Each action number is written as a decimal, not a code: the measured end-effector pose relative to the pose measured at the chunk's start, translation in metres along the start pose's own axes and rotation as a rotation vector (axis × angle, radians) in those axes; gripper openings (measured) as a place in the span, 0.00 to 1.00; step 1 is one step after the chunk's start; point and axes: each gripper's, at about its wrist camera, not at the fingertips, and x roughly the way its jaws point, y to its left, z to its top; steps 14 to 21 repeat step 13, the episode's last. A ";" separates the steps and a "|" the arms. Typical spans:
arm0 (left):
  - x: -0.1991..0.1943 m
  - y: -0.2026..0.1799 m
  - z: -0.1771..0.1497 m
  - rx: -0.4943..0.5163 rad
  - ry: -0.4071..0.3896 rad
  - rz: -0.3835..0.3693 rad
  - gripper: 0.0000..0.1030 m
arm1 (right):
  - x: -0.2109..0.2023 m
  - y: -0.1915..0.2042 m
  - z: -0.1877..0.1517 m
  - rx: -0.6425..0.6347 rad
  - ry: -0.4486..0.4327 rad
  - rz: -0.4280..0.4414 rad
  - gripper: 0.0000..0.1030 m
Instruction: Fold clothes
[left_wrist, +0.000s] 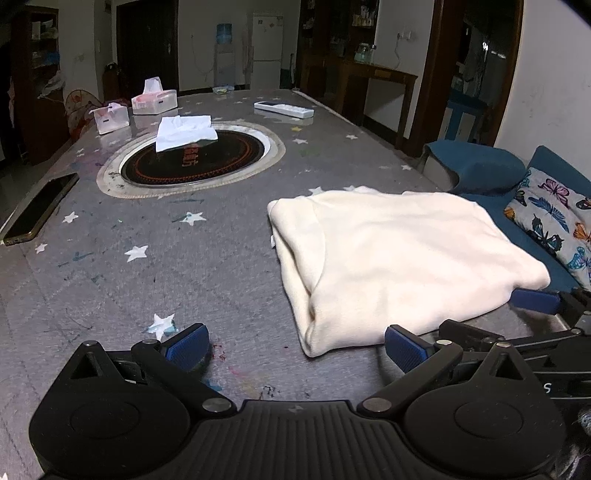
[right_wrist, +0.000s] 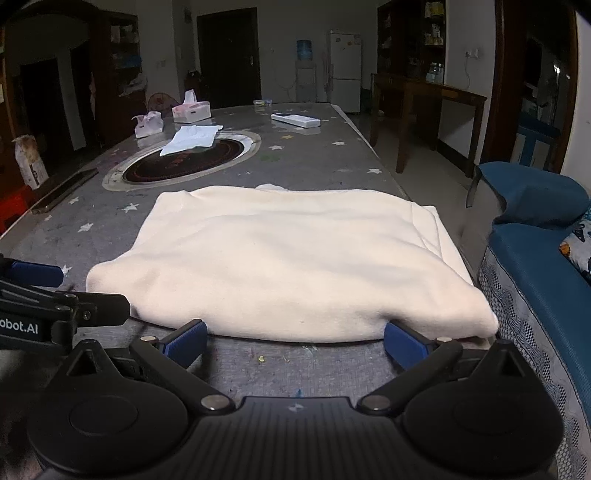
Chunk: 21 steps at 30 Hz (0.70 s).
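Already folded, the cream garment (right_wrist: 288, 258) lies on the desk (left_wrist: 147, 258); both grippers' fingers (left_wrist: 186, 347) gape empty, so next comes a final smoothing.

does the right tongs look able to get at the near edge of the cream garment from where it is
Probably yes. The right tongs stand open right at the near edge of the folded cream garment, with only bare table between; the left tongs sit off to the side.
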 end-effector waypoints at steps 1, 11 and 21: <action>-0.002 -0.001 0.000 0.001 -0.004 -0.001 1.00 | -0.002 -0.001 -0.001 0.008 -0.002 0.003 1.00; -0.014 -0.008 -0.002 -0.002 -0.036 -0.001 1.00 | -0.018 -0.005 -0.005 0.014 -0.032 0.006 1.00; -0.014 -0.010 -0.002 0.000 -0.032 -0.005 1.00 | -0.021 -0.006 -0.005 0.013 -0.040 0.007 1.00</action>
